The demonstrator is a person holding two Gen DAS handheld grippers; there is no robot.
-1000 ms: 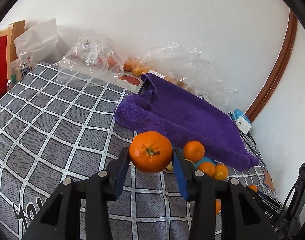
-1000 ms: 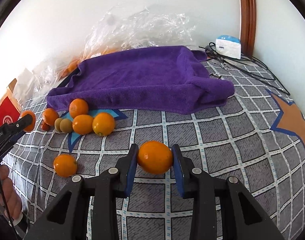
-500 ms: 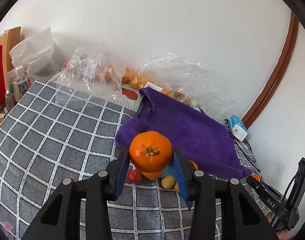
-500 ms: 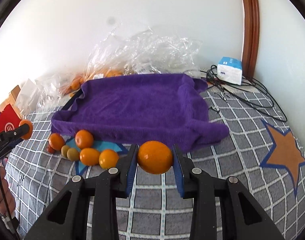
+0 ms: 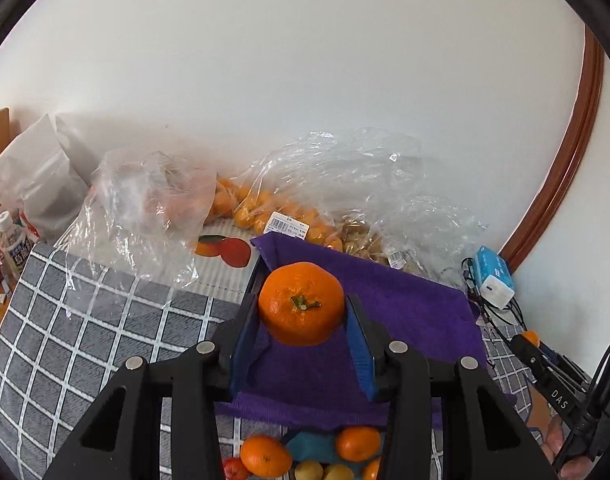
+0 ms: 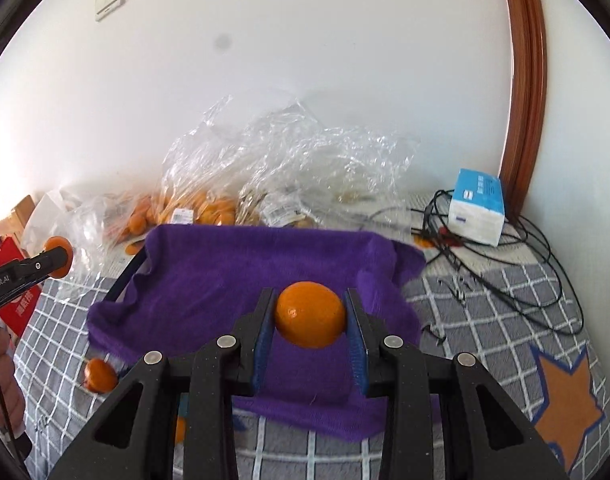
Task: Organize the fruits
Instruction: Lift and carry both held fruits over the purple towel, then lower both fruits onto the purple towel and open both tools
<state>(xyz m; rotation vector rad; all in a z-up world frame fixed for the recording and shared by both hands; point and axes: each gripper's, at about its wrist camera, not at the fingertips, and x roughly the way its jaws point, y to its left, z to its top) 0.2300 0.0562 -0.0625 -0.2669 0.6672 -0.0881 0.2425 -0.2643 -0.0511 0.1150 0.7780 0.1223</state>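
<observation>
Two clamped oranges; stem (image 5: 305, 303) only in left view.

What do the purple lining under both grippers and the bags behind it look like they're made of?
The purple lining looks like soft terry or microfibre cloth: matte, fuzzy nap, folds draped over a dark rim. The bags look like thin clear plastic film: glossy, crinkled, with fruit showing through. Both gripped oranges hang above the cloth.
</observation>
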